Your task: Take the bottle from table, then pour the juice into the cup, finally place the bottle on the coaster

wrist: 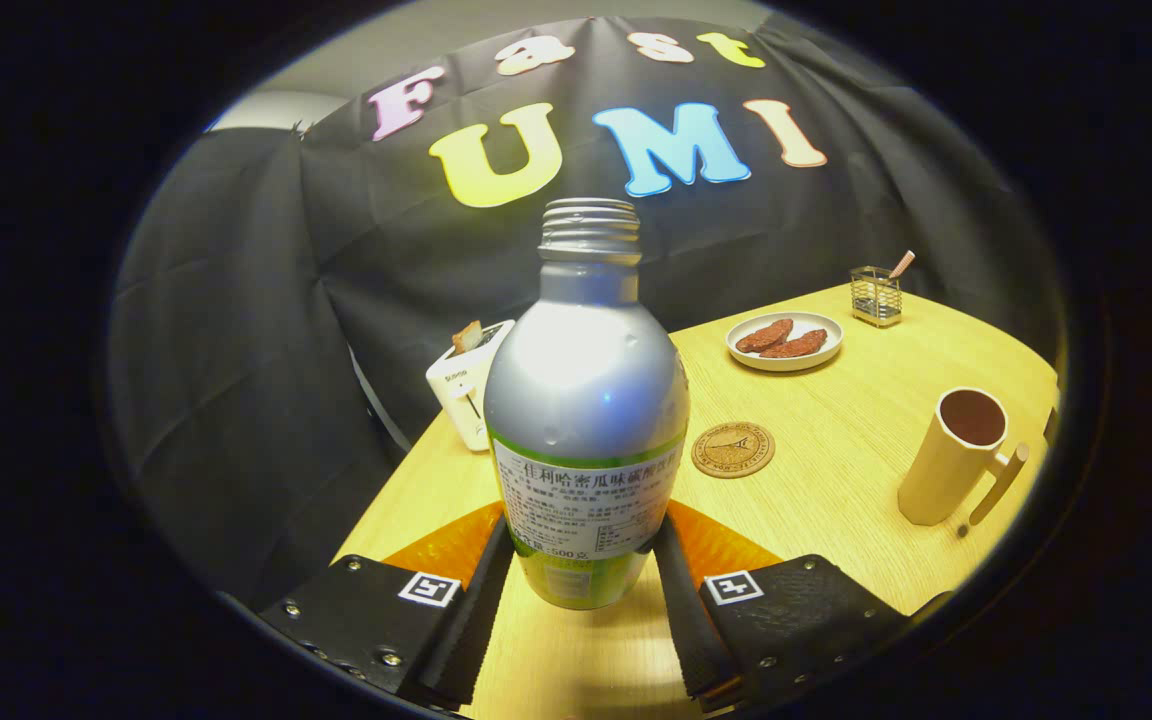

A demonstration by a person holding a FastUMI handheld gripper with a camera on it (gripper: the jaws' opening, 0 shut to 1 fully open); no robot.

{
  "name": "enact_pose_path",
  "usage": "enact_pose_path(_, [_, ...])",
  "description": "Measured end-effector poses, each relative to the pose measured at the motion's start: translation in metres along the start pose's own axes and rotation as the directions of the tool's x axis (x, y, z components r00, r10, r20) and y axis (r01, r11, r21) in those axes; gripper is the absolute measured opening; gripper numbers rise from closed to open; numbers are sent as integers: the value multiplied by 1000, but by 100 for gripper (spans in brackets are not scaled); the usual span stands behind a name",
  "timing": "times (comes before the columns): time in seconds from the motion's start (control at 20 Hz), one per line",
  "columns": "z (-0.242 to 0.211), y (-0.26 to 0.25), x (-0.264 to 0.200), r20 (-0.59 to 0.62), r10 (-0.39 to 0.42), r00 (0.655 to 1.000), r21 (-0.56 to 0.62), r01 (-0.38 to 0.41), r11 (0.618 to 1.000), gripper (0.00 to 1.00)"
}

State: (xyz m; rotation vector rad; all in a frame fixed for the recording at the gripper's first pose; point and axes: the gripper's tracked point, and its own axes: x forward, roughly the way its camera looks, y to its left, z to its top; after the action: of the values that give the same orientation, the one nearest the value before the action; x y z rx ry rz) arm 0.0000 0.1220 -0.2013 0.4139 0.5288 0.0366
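Fingers (584,580) apparently clamped on capless bottle (586,400), wooden table (836,500), coaster (733,449), cup (961,455) beyond, black cloth wall (256,300).

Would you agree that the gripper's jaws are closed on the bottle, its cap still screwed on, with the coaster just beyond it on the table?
Not quite: the bottle has no cap; its threaded neck is bare and open in the gripper view. The rest holds: the gripper has its jaws pressed on the bottle's lower sides, and the coaster lies just beyond on the table.
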Motion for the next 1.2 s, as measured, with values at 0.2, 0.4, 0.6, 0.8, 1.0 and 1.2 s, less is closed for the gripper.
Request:
enact_pose_path(0.2, [12,-15,4,8,18,1000,110,-19,994,74])
enact_pose_path(0.4, [16,-37,7,3,3,1000,210,-3,978,74])
enact_pose_path(0.6, [25,-53,9,17,-2,1000,286,-3,958,74])
enact_pose_path(0.8, [32,-60,9,34,24,999,392,-35,919,74])
enact_pose_path(1.0, [38,-72,4,59,16,998,475,-42,879,74])
enact_pose_path(1.2, [39,-80,-3,71,7,997,559,-46,828,74])
